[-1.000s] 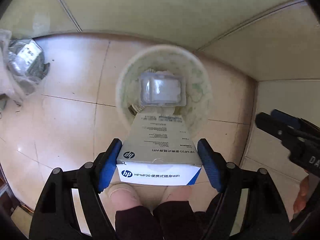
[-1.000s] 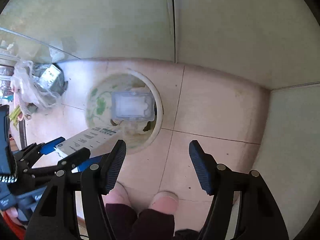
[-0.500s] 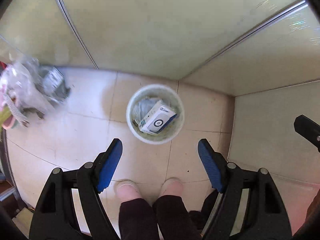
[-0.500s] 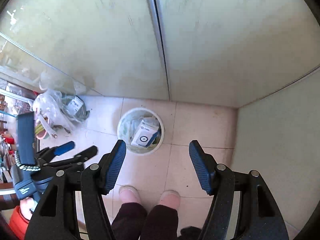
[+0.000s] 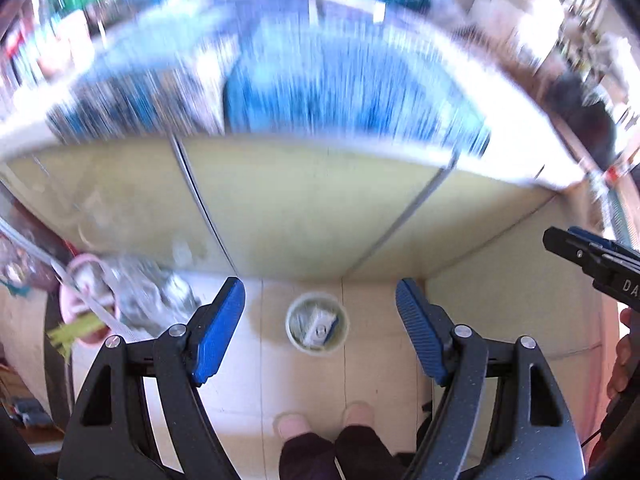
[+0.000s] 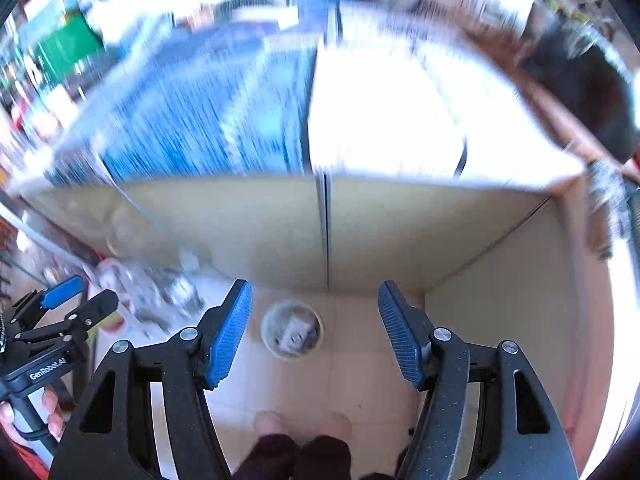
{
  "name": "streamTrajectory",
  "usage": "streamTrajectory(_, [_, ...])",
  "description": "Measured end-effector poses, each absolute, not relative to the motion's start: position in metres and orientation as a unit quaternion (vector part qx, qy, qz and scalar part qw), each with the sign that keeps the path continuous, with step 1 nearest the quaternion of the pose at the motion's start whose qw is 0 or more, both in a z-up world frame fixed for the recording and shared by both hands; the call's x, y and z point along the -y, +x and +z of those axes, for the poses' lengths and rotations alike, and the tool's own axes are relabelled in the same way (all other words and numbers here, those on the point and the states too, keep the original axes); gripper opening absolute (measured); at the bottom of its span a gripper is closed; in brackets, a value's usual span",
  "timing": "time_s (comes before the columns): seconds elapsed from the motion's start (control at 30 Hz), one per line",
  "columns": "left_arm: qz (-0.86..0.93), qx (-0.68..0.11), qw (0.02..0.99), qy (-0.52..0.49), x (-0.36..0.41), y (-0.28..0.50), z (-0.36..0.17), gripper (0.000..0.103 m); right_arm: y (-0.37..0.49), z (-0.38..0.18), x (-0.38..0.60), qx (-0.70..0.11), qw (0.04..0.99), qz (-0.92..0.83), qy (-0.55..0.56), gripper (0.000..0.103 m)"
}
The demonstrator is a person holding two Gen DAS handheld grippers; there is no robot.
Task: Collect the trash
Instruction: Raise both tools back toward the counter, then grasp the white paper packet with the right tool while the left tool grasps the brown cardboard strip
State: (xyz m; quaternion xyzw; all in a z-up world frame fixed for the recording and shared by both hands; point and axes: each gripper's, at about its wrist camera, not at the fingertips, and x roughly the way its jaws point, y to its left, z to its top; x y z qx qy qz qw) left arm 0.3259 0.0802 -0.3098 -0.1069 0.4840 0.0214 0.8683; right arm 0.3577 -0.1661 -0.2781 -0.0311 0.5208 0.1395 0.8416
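Observation:
A round pale waste bin (image 5: 317, 325) stands on the tiled floor far below, and it also shows in the right wrist view (image 6: 291, 330). A white and blue box (image 5: 320, 327) lies inside it on other trash. My left gripper (image 5: 320, 328) is open and empty, high above the bin. My right gripper (image 6: 315, 330) is open and empty too, at about the same height. Each gripper shows at the edge of the other's view.
A yellow-green cabinet front (image 5: 304, 204) rises behind the bin, with a blurred cluttered top (image 5: 328, 80) above it. Clear plastic bags (image 5: 148, 296) lie on the floor to the left. The person's feet (image 5: 324, 420) stand in front of the bin.
The left gripper let the box drop into the bin. Both grippers have risen far above it, so the cabinet top has come into view.

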Motion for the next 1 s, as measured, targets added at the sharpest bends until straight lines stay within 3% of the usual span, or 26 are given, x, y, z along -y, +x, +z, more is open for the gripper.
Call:
streamTrajectory(0.33, [0.036, -0.361, 0.927, -0.093, -0.115, 0.314, -0.146, 0.078, 0.344, -0.147, 0.151, -0.425, 0.896, 0.130, -0.016, 0.062])
streamTrajectory(0.43, [0.045, -0.337, 0.935, -0.099, -0.122, 0.318, -0.121, 0.086, 0.350, -0.119, 0.144, -0.398, 0.909, 0.121, -0.021, 0.063])
streamTrajectory(0.67, [0.067, -0.308, 0.943, -0.106, -0.134, 0.355, -0.084, 0.089, 0.380, -0.088, 0.145, -0.359, 0.925, 0.125, -0.027, 0.064])
streamTrajectory(1.0, [0.110, -0.293, 0.944, -0.101, -0.123, 0.459, -0.060, 0.090, 0.487, -0.090, 0.139, -0.346, 0.918, 0.180, -0.070, 0.068])
